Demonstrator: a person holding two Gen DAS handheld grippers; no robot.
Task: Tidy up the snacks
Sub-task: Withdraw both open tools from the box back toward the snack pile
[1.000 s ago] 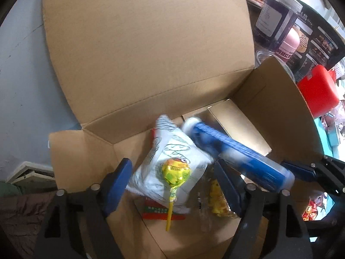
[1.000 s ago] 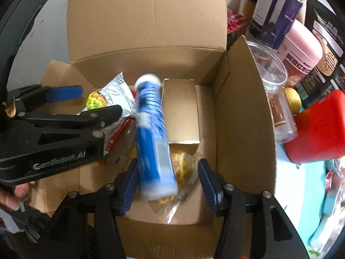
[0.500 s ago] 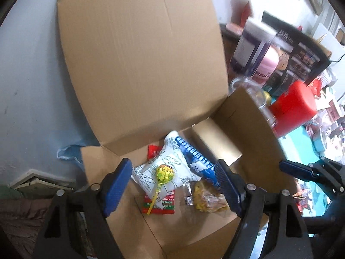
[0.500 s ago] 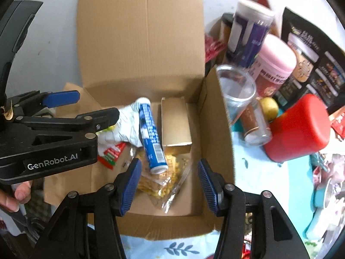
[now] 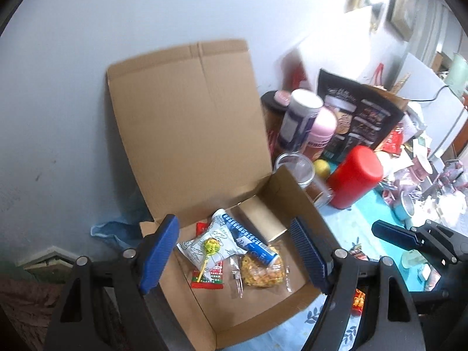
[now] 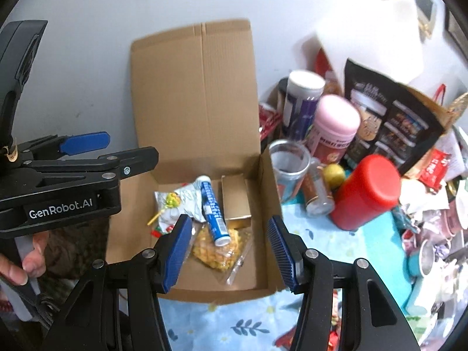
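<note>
Right wrist view: our right tongs have just been opening, with nothing between them, and our left tongs stand apart, empty. The snacks lie in the cardboard box. More packets wait on the surface.

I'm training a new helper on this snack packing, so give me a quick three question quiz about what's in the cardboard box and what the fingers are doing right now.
1. True or false: the blue tube lies partly on the clear bag of yellow snacks.
2. Which item rests on the white packet? A) lollipop B) lemon C) red canister
3. Fill in: the cardboard box has its lid standing ____.

Key
1. True; its lower end overlaps the bag.
2. A, the lollipop.
3. Open. The left gripper and right gripper are both empty, above the box.
</note>
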